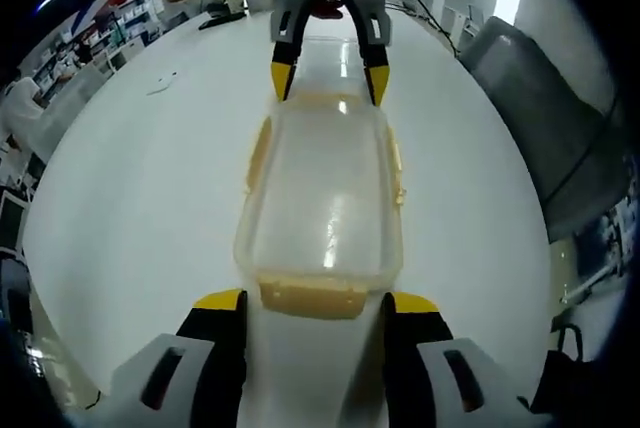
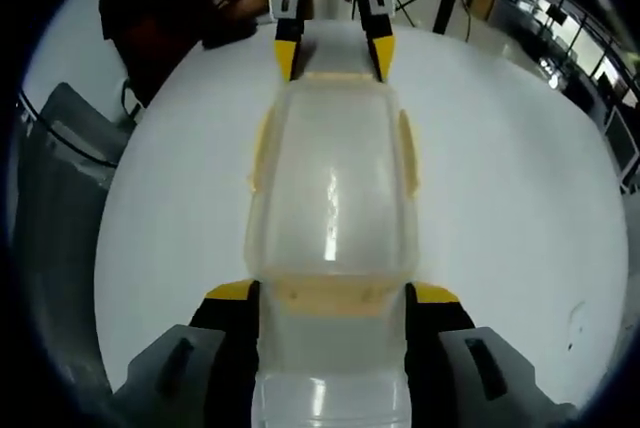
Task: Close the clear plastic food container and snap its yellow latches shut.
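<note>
Clear container point(image 1: 322, 203) lying lengthwise on the white counter point(image 1: 130, 198), lid on. Left tongs point(image 1: 315, 300) spread astride its near end latch point(image 1: 312, 298); right tongs point(image 1: 328, 78) spread astride the far end.

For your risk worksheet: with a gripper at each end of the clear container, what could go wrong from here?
1. Both grippers, left and right, straddle opposite end latches of the container; uneven pressing could slide it across the smooth white table.
2. The side latches seem to flare outward, so the lid might lift there.
</note>
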